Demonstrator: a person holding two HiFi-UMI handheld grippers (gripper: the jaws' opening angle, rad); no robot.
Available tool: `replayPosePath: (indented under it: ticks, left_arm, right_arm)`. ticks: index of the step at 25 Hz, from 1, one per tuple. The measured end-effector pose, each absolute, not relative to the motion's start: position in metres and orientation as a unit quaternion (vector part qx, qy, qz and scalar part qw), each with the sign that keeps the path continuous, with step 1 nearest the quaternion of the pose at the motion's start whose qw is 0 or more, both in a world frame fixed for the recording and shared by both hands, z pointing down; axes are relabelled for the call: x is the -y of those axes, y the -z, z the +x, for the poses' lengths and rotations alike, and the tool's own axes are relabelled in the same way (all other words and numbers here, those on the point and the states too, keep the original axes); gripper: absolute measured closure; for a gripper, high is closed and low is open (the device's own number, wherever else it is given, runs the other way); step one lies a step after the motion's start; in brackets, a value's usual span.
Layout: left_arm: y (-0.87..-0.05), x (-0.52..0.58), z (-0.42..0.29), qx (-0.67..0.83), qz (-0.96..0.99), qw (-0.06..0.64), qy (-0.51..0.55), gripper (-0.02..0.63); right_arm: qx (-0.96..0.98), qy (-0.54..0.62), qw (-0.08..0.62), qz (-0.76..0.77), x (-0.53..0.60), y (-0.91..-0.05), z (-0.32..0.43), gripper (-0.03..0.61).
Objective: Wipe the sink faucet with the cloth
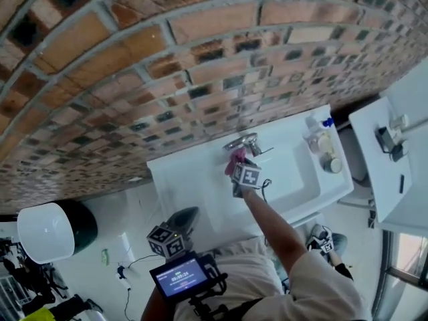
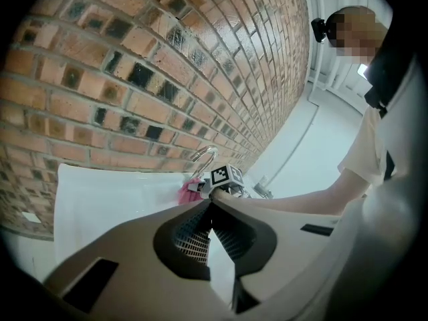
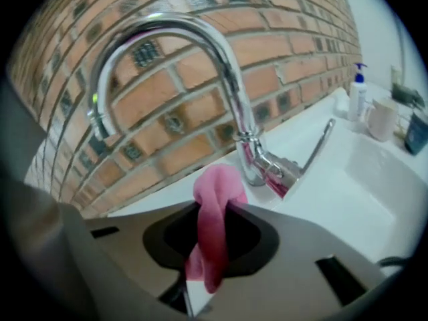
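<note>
A chrome gooseneck faucet (image 3: 221,65) with a side lever (image 3: 319,146) stands at the back of a white sink (image 3: 374,179). My right gripper (image 3: 212,209) is shut on a pink cloth (image 3: 212,226), whose bunched end sits just left of the faucet's base. From the head view the cloth (image 1: 236,159) shows right beside the faucet (image 1: 242,142), with the right gripper (image 1: 244,176) reaching over the basin. My left gripper (image 2: 208,212) is shut and holds nothing; it hangs back near the body, low (image 1: 168,239), and looks toward the faucet (image 2: 204,159).
A brick wall (image 1: 167,59) backs the white sink counter (image 1: 194,179). A blue-capped pump bottle (image 3: 358,89) and a cup (image 3: 382,118) stand at the counter's right end. Further right is a second white fixture (image 1: 394,166). A white bin (image 1: 47,233) stands on the floor at left.
</note>
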State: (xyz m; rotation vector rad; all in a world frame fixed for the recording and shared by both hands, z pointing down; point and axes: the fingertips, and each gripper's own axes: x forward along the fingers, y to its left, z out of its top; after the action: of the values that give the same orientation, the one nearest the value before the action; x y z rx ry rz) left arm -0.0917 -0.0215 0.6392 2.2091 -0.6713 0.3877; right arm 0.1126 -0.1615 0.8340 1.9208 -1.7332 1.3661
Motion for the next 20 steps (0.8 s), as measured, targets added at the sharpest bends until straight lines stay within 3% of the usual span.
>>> replayPosePath:
  ticks: [9,20]
  left_arm:
    - [-0.645,0.02,-0.095,0.273,0.86,0.399,-0.162,0.614]
    - [-0.658,0.021,-0.104,0.279,0.856,0.403,-0.165,0.614]
  right_arm:
    - [0.408,-0.591,-0.149,0.68,0.187,-0.882,0.14,0.491]
    - [0.408,-0.566,-0.254,0.669,0.214,-0.884,0.154,0.494]
